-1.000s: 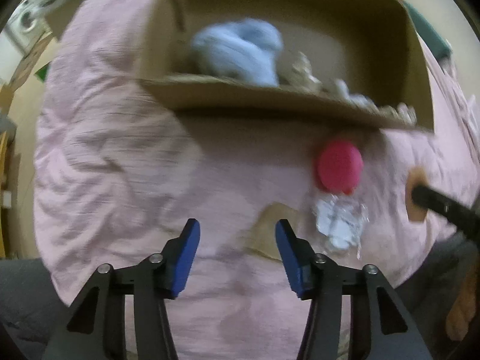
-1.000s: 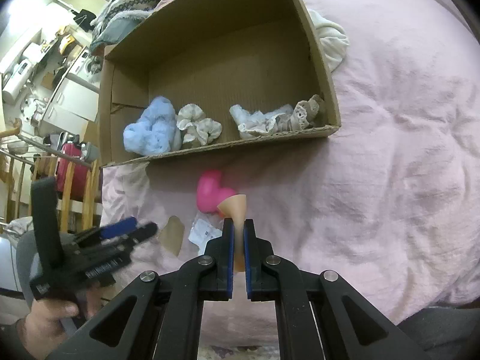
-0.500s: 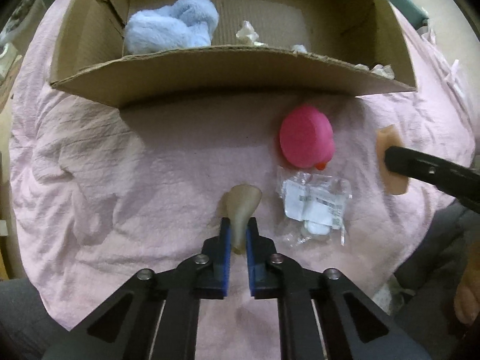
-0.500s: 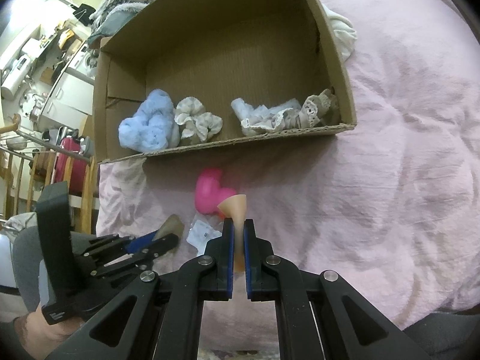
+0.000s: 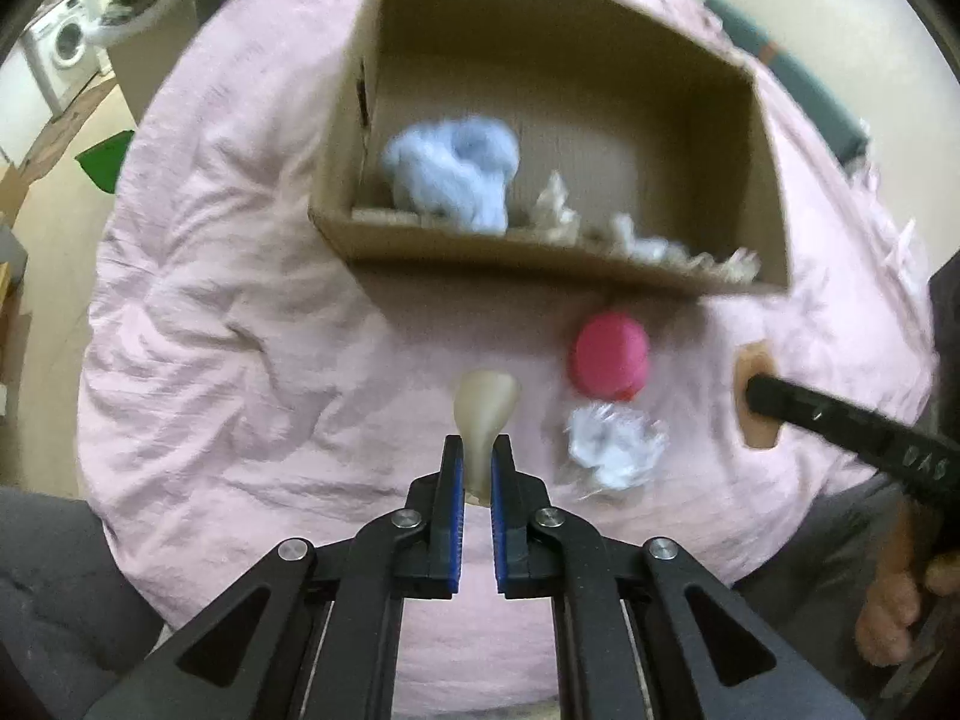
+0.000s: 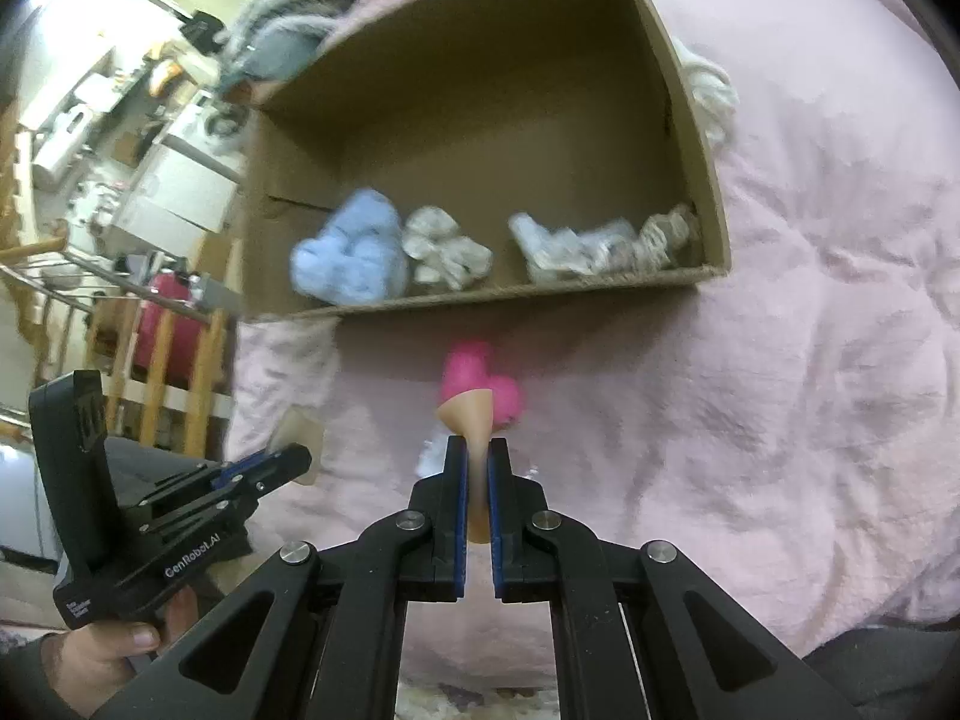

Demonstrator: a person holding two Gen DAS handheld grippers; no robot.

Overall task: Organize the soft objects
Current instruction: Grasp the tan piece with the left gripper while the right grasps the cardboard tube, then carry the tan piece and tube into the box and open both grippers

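Pink-sheeted bed with an open cardboard box, both tongs clenched on soft sponges.

The wrinkled pink bedsheet (image 5: 240, 312) carries the cardboard box (image 6: 708, 192), the landmark here. Inside it, along the near wall, lie a blue fluffy toy (image 6: 351, 258) and pale scrunchies (image 6: 447, 252). Just in front of the box sit a pink sponge (image 5: 609, 354) and a crinkled plastic packet (image 5: 615, 447). The left tongs (image 5: 474, 462) grip a beige sponge (image 5: 485, 405); the right tongs (image 6: 473, 462) pinch a peach sponge (image 6: 468, 414). Left of the box, beyond the bed, stand a washing machine (image 5: 63, 54) and wooden railing (image 6: 156, 372).
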